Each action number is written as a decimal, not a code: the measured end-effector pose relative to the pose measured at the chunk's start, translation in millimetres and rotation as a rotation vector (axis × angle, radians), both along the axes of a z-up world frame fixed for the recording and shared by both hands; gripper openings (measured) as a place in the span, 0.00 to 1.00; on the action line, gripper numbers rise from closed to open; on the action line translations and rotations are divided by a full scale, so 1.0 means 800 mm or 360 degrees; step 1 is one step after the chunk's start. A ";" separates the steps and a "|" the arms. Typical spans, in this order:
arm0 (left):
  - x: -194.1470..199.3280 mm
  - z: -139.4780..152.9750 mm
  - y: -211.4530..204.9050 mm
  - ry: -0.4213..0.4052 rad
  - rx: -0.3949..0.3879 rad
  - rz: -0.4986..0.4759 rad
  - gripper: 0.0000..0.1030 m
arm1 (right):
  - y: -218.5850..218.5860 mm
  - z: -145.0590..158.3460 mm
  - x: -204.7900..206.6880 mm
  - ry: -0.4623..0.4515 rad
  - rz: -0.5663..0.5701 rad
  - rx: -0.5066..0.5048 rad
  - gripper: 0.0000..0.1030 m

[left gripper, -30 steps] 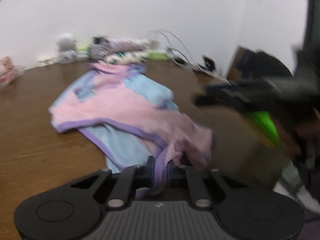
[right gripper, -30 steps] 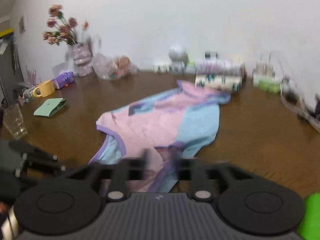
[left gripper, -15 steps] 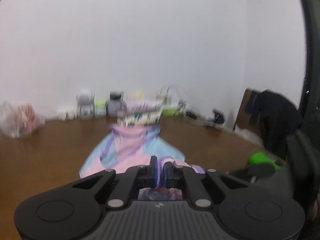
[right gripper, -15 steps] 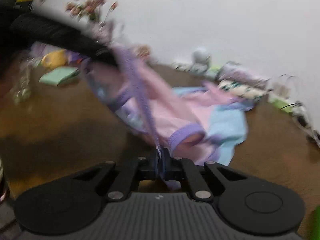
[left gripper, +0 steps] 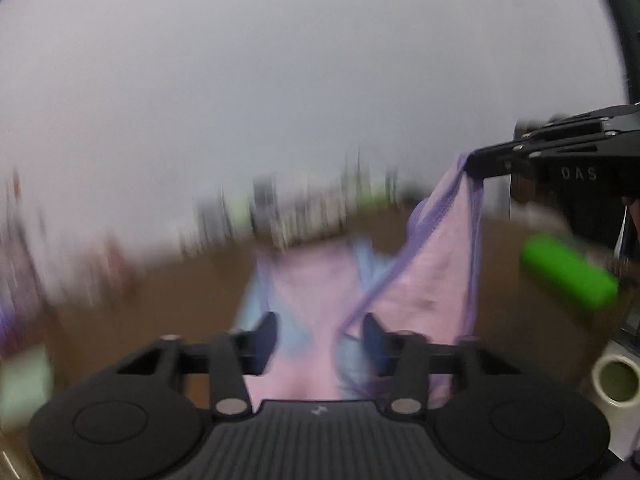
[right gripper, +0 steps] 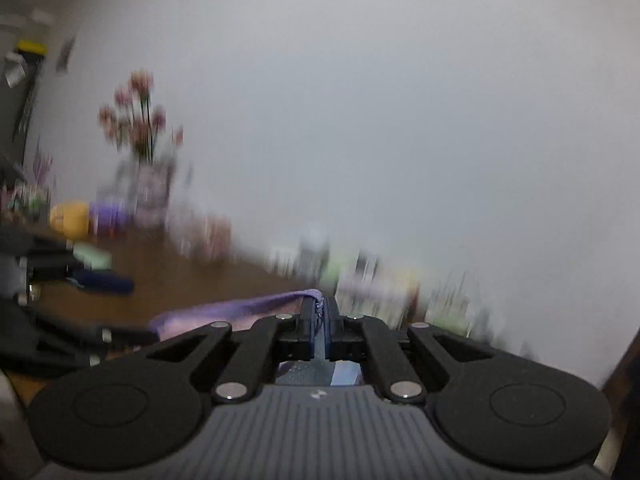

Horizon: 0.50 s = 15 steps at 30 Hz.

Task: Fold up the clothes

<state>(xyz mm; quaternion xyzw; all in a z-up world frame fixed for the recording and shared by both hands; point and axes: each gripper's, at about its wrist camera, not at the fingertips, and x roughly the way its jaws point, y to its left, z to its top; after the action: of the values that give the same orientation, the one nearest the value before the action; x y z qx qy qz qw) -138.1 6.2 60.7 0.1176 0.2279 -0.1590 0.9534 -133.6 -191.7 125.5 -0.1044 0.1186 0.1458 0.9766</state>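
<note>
A pink and light-blue garment (left gripper: 432,272) with purple trim lies partly on the brown table (left gripper: 160,300). One corner is lifted to the upper right, where my right gripper (left gripper: 470,166) is shut on the purple hem. The right wrist view shows that gripper (right gripper: 320,312) pinching the hem (right gripper: 240,308), which stretches off to the left. My left gripper (left gripper: 320,330) is low over the near end of the garment and its jaws are opening. Cloth shows between the fingers, but the pads stand apart from it. Both views are blurred.
Blurred small items (left gripper: 304,216) line the back of the table against the white wall. A flower vase (right gripper: 148,184), a yellow mug (right gripper: 70,220) and a pale green item (right gripper: 94,256) stand far left. A white cup (left gripper: 616,380) sits near right.
Both grippers have risen and tilted up toward the wall. The right one shut on the purple hem and lifted it. The left one's jaws have parted from the cloth that they pinched.
</note>
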 end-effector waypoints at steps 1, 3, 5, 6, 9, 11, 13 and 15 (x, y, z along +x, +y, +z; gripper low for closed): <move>-0.001 -0.014 0.001 0.0084 -0.0034 0.0011 0.24 | 0.000 -0.020 0.009 0.0082 -0.0008 -0.0012 0.03; -0.005 -0.031 0.004 0.0201 -0.0109 0.0021 0.24 | 0.002 -0.050 0.015 0.0180 -0.0011 -0.0032 0.03; -0.011 -0.037 0.006 0.0272 -0.0187 -0.0013 0.24 | 0.007 -0.062 0.012 0.0208 0.0011 -0.0033 0.03; -0.011 -0.037 0.006 0.0304 -0.0229 -0.0033 0.25 | 0.008 -0.064 0.010 0.0203 0.0023 -0.0030 0.03; 0.003 -0.033 0.013 0.0362 -0.0351 -0.0019 0.25 | 0.007 -0.062 0.000 0.0173 0.0060 -0.0008 0.03; 0.009 -0.029 0.017 0.0380 -0.0433 -0.0020 0.25 | 0.009 -0.059 -0.005 0.0159 0.0086 0.0008 0.03; 0.024 -0.025 0.013 0.0412 -0.0459 -0.0053 0.25 | 0.008 -0.057 -0.015 0.0153 0.0107 0.0010 0.03; 0.032 -0.022 0.002 0.0440 -0.0394 -0.0058 0.25 | 0.006 -0.057 -0.018 0.0153 0.0128 0.0017 0.03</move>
<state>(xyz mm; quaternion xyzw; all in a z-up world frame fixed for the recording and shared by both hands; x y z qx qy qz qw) -112.8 7.8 42.9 -0.0194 0.3331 -0.2177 0.9172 -148.3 -186.9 80.2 -0.0967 0.1604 0.1905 0.9637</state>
